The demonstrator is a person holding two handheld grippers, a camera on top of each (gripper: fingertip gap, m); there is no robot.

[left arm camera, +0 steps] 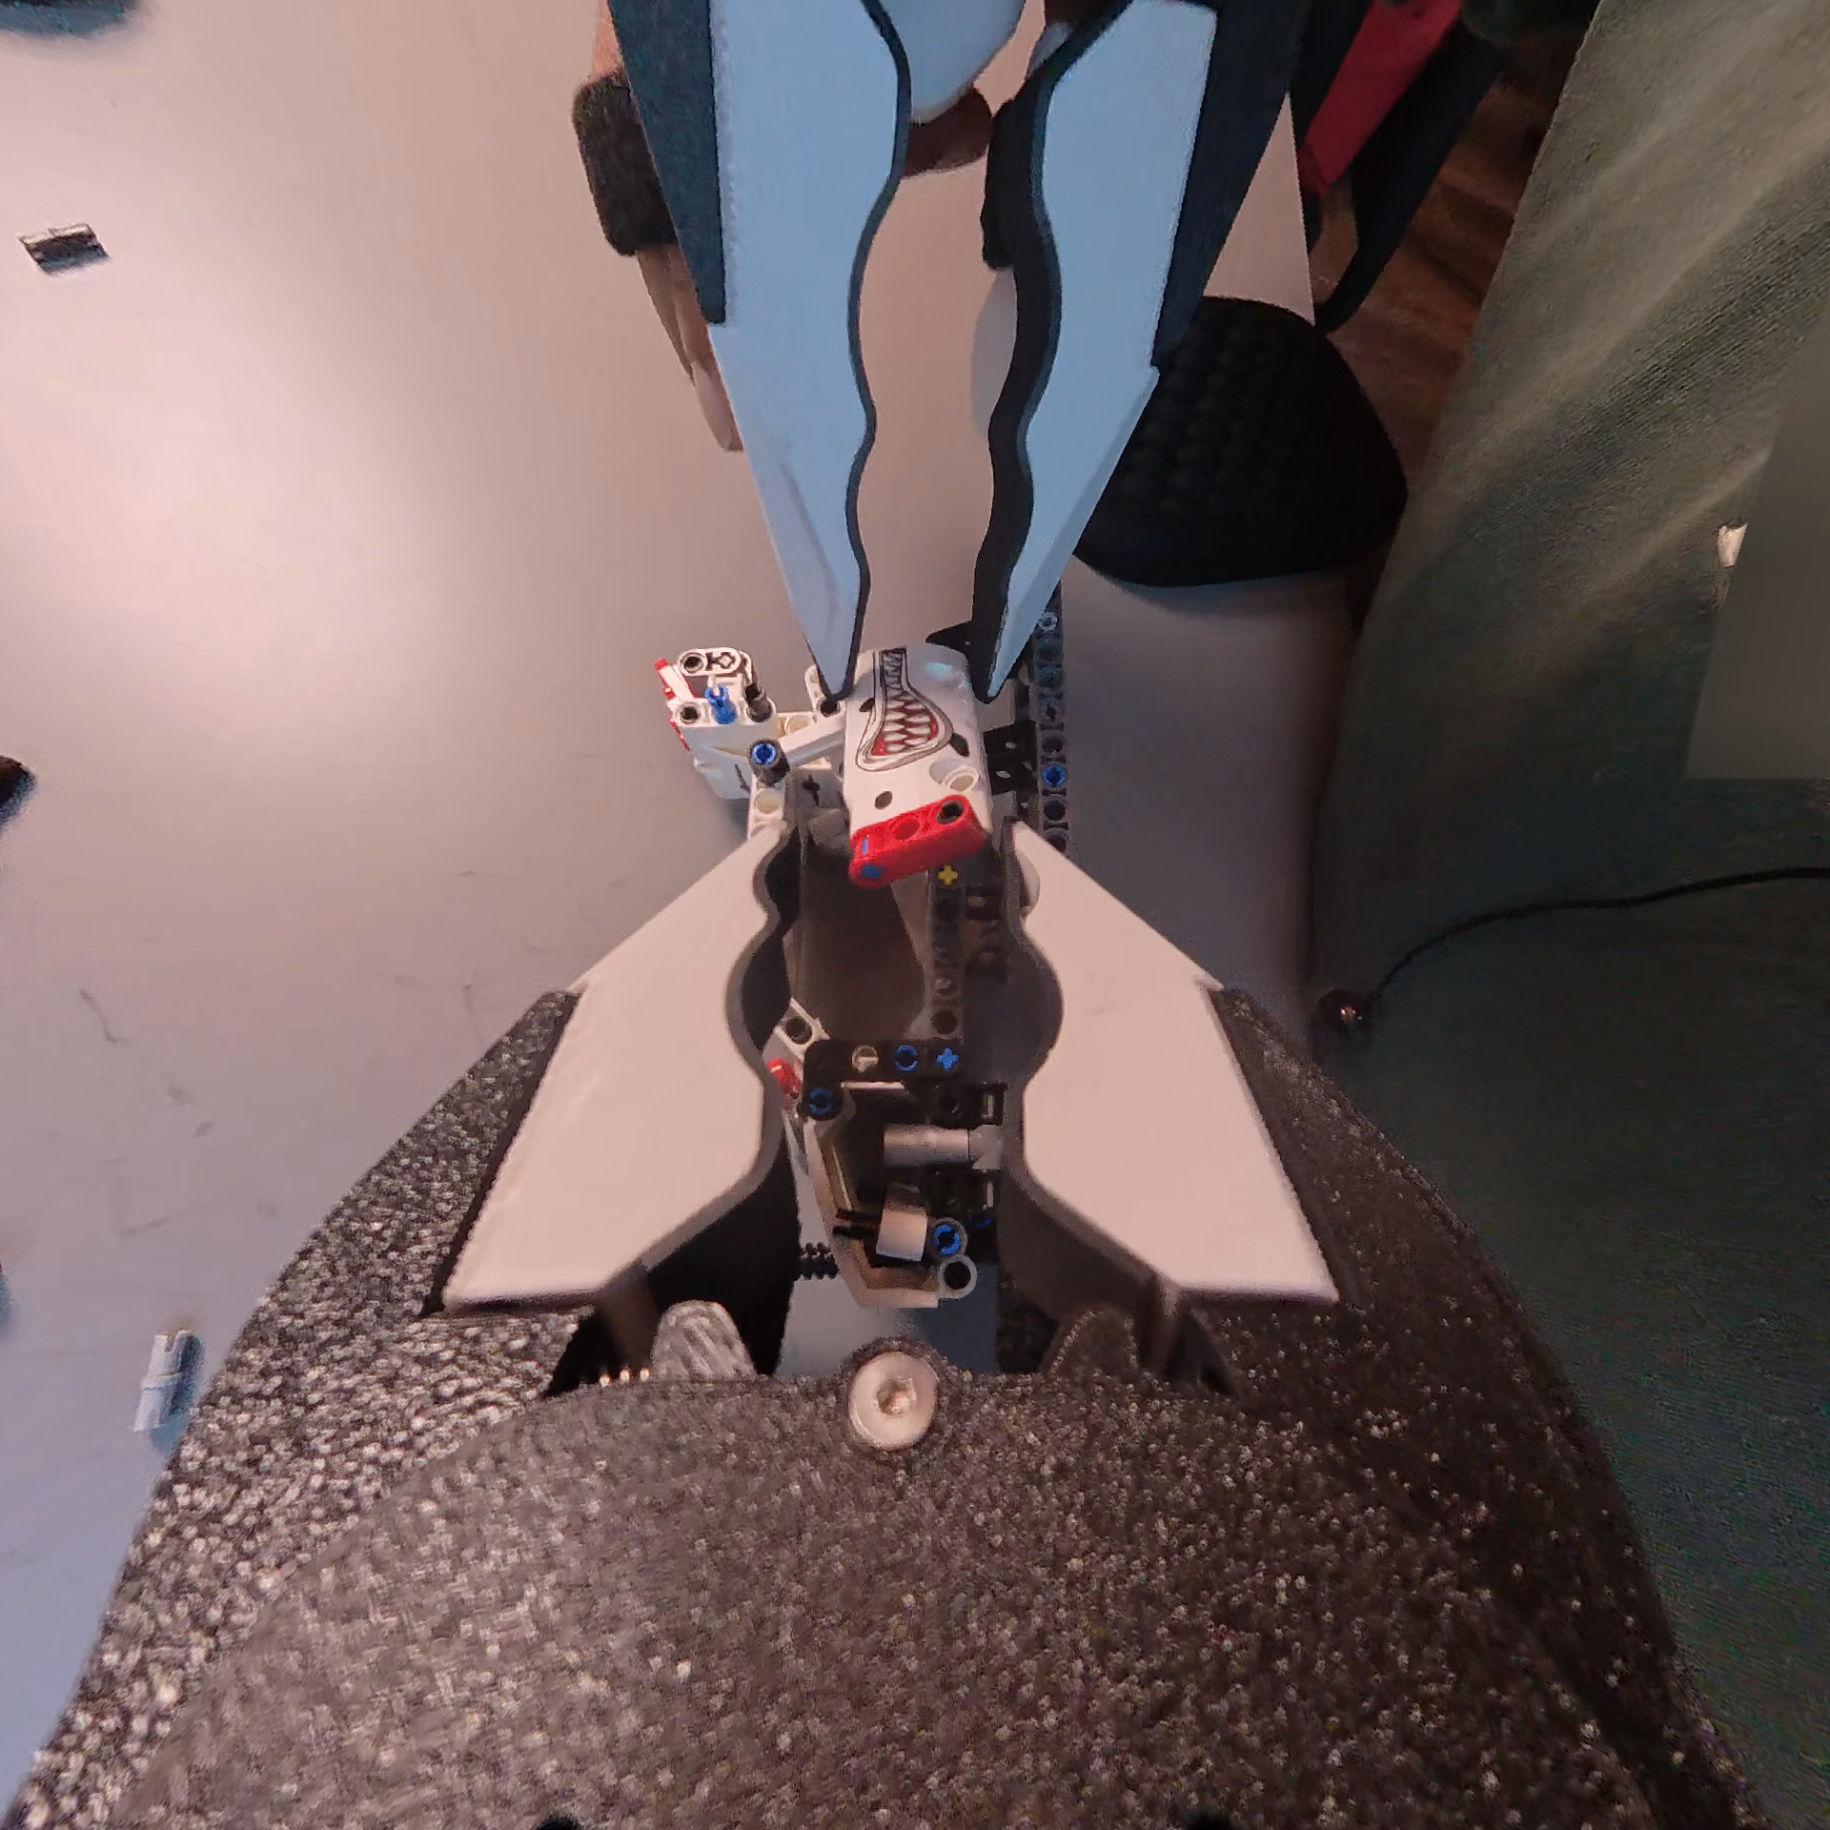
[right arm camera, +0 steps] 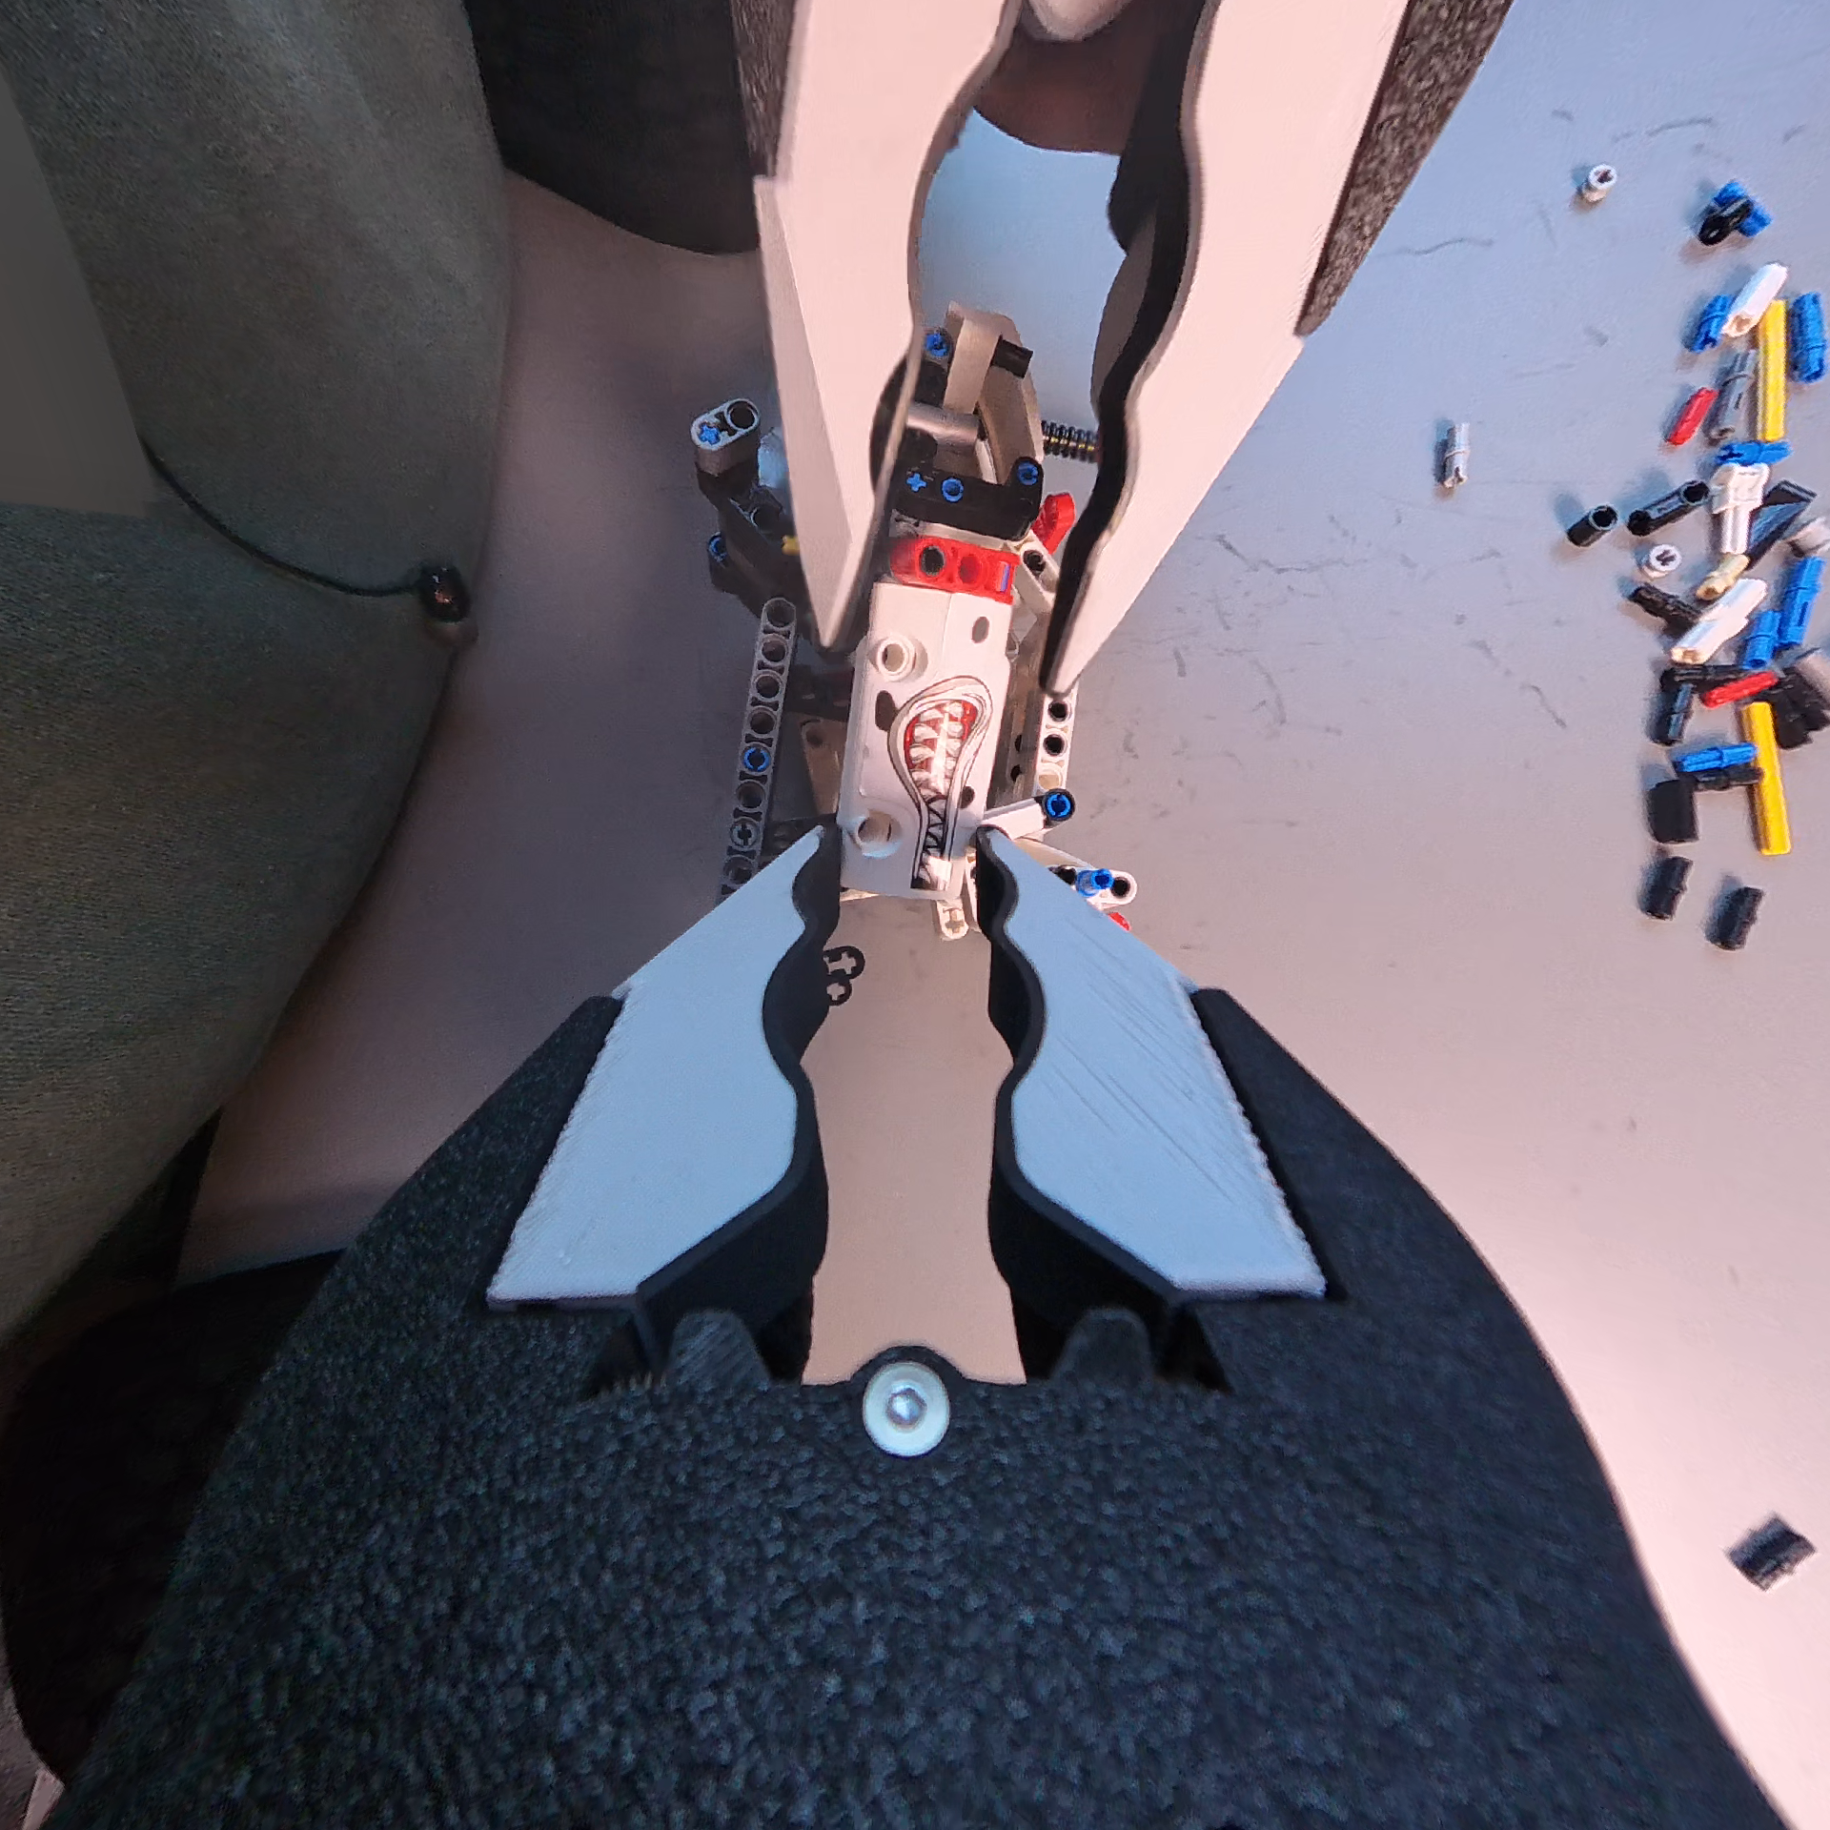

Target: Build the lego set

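White and grey plastic fingers of the left gripper reach forward around the part-built lego model, whose black and grey rear frame sits between its jaws; they look closed against the model's sides, though the contact itself is hidden. Ahead of them, the model's white nose panel, painted with a toothed mouth and capped by a red beam, lies near the worktop's right edge. From the far side the right gripper comes in, its jaws narrowed on that nose panel, one tip at each side. In the right wrist view the right gripper shows its tips pressed to the panel's near end, with the left gripper crossing over the model from beyond and covering much of its middle. A long grey holed beam sticks out on the model's side toward the green upholstered seat off the worktop's edge, where a thin black cable trails. Loose small parts, blue, black, yellow, white and red, lie scattered well apart from the model, toward the worktop's opposite side.
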